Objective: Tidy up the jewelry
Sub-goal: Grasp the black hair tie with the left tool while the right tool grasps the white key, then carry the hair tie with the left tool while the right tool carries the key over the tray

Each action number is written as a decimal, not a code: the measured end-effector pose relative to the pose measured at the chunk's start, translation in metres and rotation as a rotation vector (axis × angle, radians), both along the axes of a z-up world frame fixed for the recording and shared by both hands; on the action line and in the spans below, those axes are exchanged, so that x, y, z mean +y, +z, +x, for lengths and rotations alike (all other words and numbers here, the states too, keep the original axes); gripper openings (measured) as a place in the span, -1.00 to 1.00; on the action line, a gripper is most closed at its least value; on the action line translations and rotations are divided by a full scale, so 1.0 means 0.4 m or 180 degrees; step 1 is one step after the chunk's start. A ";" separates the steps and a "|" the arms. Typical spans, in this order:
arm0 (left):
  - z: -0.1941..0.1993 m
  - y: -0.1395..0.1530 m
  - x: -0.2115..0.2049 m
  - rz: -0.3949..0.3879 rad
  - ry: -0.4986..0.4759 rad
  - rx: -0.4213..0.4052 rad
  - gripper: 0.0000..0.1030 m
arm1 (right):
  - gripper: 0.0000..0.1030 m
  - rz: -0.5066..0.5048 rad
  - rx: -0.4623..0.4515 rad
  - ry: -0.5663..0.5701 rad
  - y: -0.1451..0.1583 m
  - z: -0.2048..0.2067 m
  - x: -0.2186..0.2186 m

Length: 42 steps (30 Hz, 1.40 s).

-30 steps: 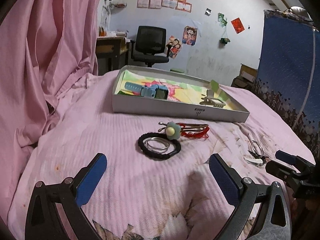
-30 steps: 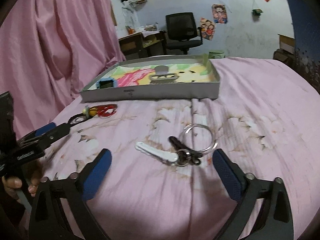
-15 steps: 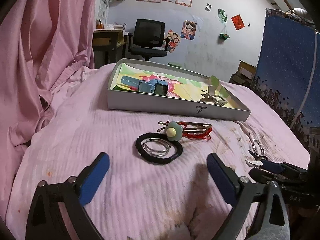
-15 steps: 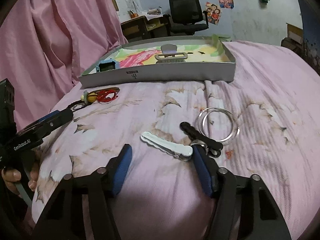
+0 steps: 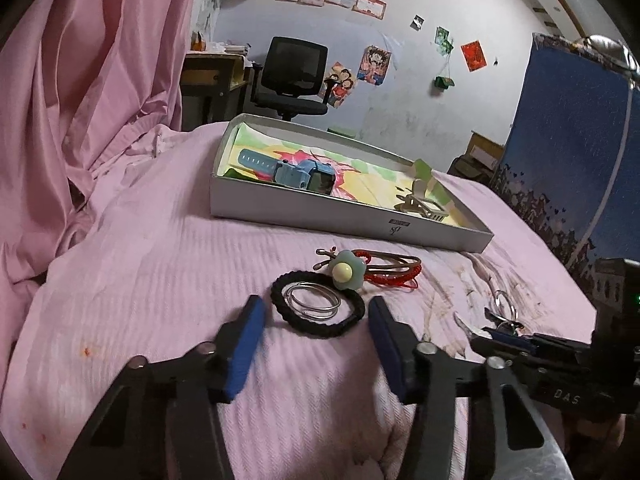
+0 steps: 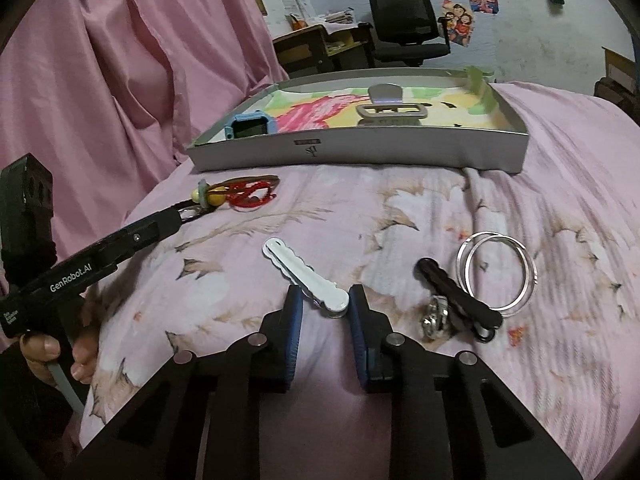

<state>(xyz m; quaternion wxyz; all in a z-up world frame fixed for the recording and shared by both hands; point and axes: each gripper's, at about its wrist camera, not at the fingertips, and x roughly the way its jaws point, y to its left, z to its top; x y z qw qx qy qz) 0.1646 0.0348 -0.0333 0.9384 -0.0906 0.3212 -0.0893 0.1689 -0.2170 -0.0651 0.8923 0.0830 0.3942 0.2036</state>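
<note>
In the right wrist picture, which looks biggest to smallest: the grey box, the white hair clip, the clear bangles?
1. Grey box, by far the biggest.
2 and 3. White hair clip and clear bangles look about alike: the clip longer, the bangles wider. Too close to rank.

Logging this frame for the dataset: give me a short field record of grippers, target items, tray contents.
left gripper: open, fingers flanking the black hair tie, not closed on it
right gripper: open, narrow gap, fingers either side of the white hair clip; contact unclear
inside hair tie: silver rings
beside hair tie: flower charm, red cord bracelet
near right gripper: black clip, clear bangles
tray: blue watch, grey claw clip
surface: pink bedsheet
</note>
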 end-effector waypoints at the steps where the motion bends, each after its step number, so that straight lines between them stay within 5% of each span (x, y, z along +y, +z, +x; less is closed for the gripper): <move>1: -0.001 -0.001 0.005 -0.0052 0.0008 0.0003 -0.17 | -0.63 0.0000 -0.0003 0.0014 0.000 0.002 0.003; 12: -0.021 -0.014 0.027 -0.0310 0.0099 0.0010 -0.83 | -0.70 -0.0020 -0.0040 0.0093 0.001 0.003 0.019; 21: -0.062 -0.002 0.009 -0.0328 0.0080 -0.0119 -0.89 | -0.71 0.0006 -0.0145 0.0159 0.010 -0.016 0.022; 42: -0.128 0.137 -0.056 -0.0227 -0.0068 -0.0681 -0.89 | -0.71 0.0322 -0.0925 -0.0035 0.127 -0.055 -0.017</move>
